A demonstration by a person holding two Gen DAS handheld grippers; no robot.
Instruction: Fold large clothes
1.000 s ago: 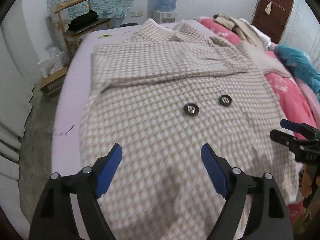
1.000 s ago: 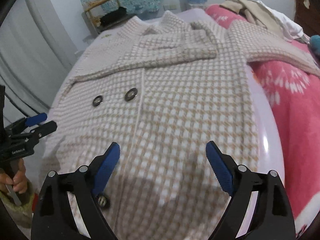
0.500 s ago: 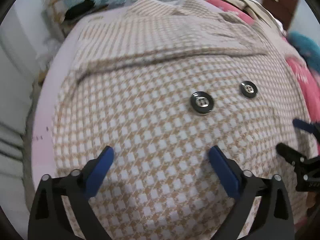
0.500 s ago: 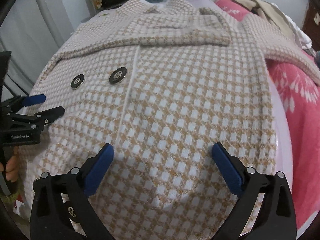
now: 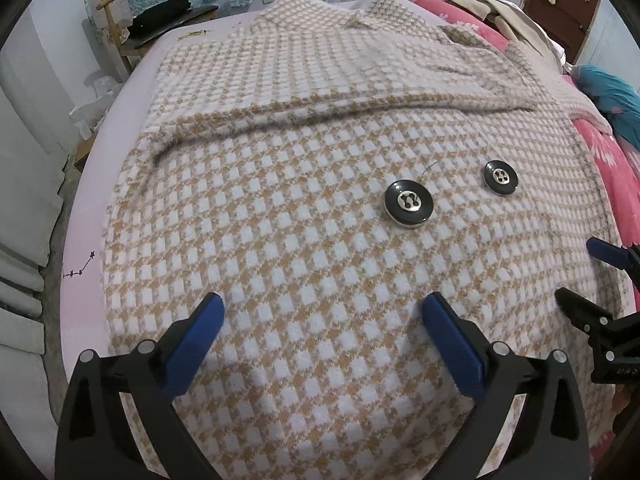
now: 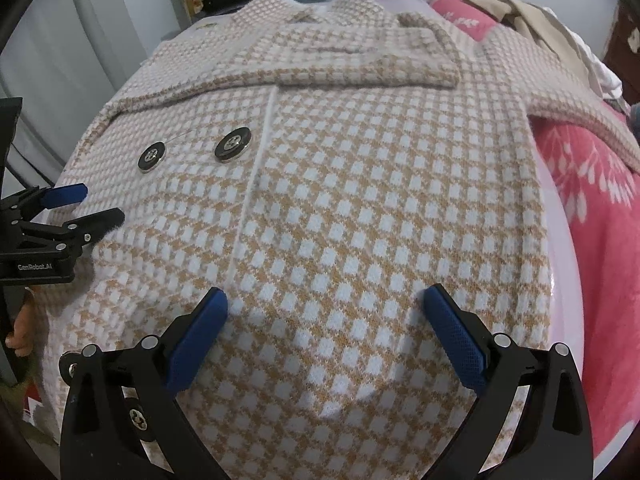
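Hovering low over the checked coat spread on the bed, both grippers gaped empty; pinching the hem at six o'clock evenly would likely fold best.

Moved in and down toward the checked coat over the last second: left gripper now low over the cloth just short of the two black buttons, right gripper likewise close above the coat's lower front. Both jaws spread wide throughout.
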